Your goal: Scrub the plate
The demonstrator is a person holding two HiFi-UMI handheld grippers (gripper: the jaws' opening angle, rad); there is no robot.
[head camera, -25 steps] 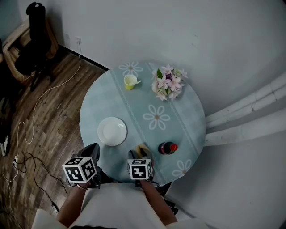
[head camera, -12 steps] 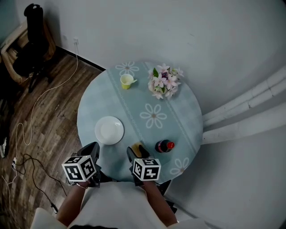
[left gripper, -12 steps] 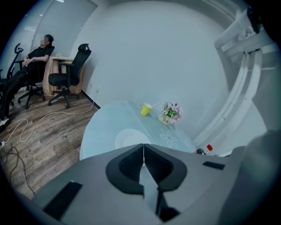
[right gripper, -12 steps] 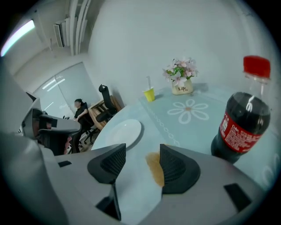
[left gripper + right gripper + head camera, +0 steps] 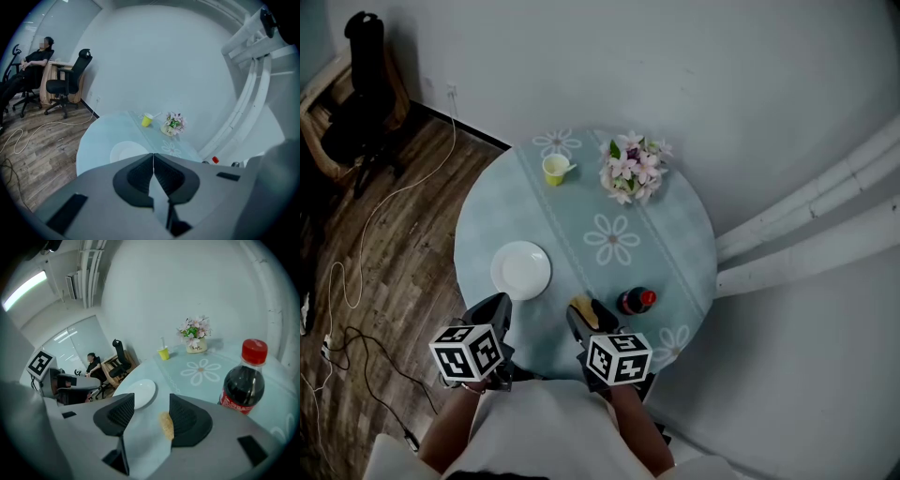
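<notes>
Head view looks down on a round table [image 5: 572,220] with a pale blue cloth and white daisies on it. The table stands on a brown wood floor [image 5: 384,244], close to a grey wall.

At the near edge of the table the person holds two grippers. The left gripper [image 5: 495,309] is over the near left edge of the table. Its jaws are pressed together, with nothing between them. The left gripper view shows the two dark pads [image 5: 140,176] meeting in one thin line.

The right gripper [image 5: 587,314] is over the near middle of the table. Its jaws have just been opening and now stand wide apart.

The white plate [image 5: 521,270] lies flat on the left side of the table. It has nothing on it, and no gripper touches it.

A pot of pink and white flowers [image 5: 630,169] stands at the far side of the table. A dark drink bottle [image 5: 636,301] with a red cap stands at the near right side of the table. A small yellow cup [image 5: 555,169] stands at the far left side of the table.

A small yellow sponge [image 5: 582,308] shows between the right gripper's jaws, close by the right-hand pad [image 5: 187,420]. I cannot tell if it touches the pad or lies on the table.
</notes>
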